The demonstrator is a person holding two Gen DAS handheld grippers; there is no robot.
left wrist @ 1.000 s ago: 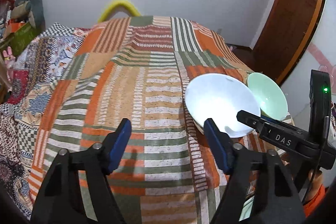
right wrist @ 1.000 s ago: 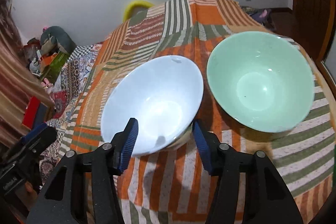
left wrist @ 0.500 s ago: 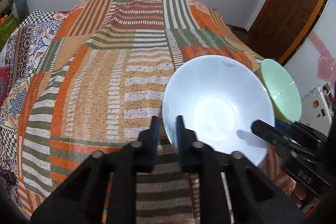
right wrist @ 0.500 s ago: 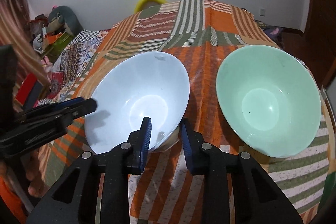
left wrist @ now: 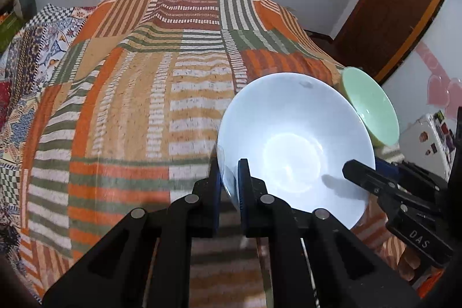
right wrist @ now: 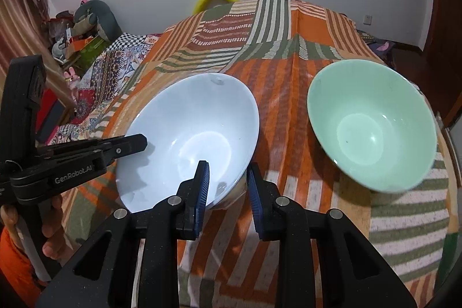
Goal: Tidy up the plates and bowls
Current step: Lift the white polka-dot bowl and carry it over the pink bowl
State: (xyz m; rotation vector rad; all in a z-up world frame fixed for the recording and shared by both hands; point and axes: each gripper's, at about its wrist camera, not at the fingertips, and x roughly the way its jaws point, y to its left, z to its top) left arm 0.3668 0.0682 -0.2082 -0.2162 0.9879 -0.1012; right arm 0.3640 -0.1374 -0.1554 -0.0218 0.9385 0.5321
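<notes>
A white bowl [left wrist: 294, 146] sits on the striped patchwork cloth; it also shows in the right wrist view [right wrist: 190, 134]. A pale green bowl [right wrist: 372, 123] stands to its right, and shows behind the white bowl in the left wrist view [left wrist: 372, 108]. My left gripper [left wrist: 229, 184] is shut on the white bowl's near-left rim. My right gripper [right wrist: 226, 184] straddles the bowl's near-right rim, one finger inside and one outside, with a gap still showing on the outer side.
The patchwork cloth [left wrist: 138, 94] covers the surface and falls away at the far and left edges. A wooden door [left wrist: 398, 7] stands at the right. Toys and boxes [right wrist: 83, 31] lie on the floor at the left. A white device [left wrist: 427, 140] sits beyond the green bowl.
Both grippers moved in on the white bowl and narrowed from wide open. The left closed onto its rim; the right closed partly around the rim.
</notes>
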